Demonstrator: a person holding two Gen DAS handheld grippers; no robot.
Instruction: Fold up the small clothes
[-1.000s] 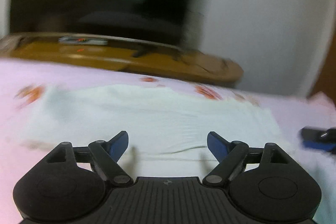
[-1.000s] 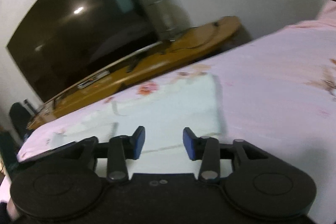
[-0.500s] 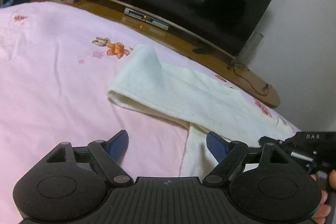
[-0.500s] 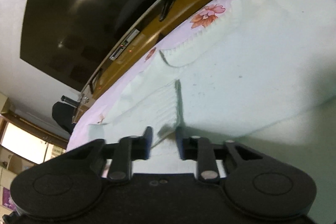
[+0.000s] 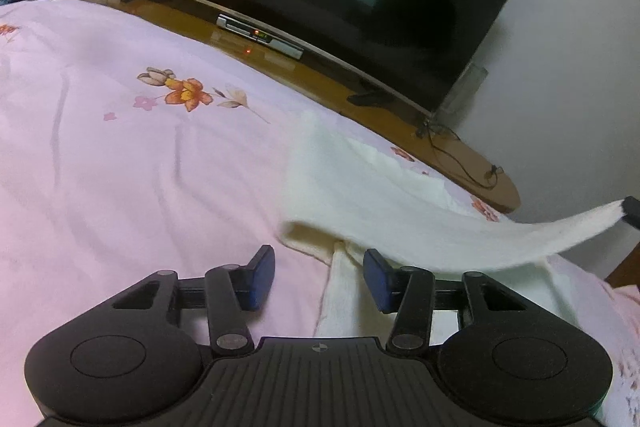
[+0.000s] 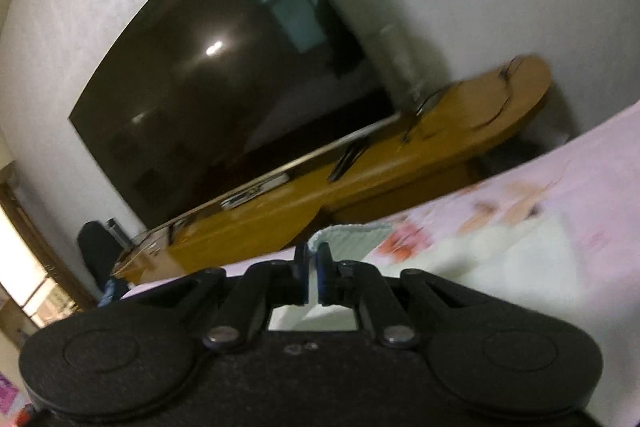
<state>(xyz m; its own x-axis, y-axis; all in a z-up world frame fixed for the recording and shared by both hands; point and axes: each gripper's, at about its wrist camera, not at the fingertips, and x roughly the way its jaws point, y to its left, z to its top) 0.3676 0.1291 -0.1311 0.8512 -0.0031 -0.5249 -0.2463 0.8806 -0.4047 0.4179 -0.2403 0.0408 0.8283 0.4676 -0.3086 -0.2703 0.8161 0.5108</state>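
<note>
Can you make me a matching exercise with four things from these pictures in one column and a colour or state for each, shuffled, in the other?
Things:
1. white garment
2. bedsheet
3. left gripper
4. right gripper

States:
A. pink with orange flowers
B. shut on a ribbed cloth edge
C. one end lifted off the bed
D. jaws apart, pressing on nothing

Pairs: 1-C, 2-A, 3-D, 4-B
</note>
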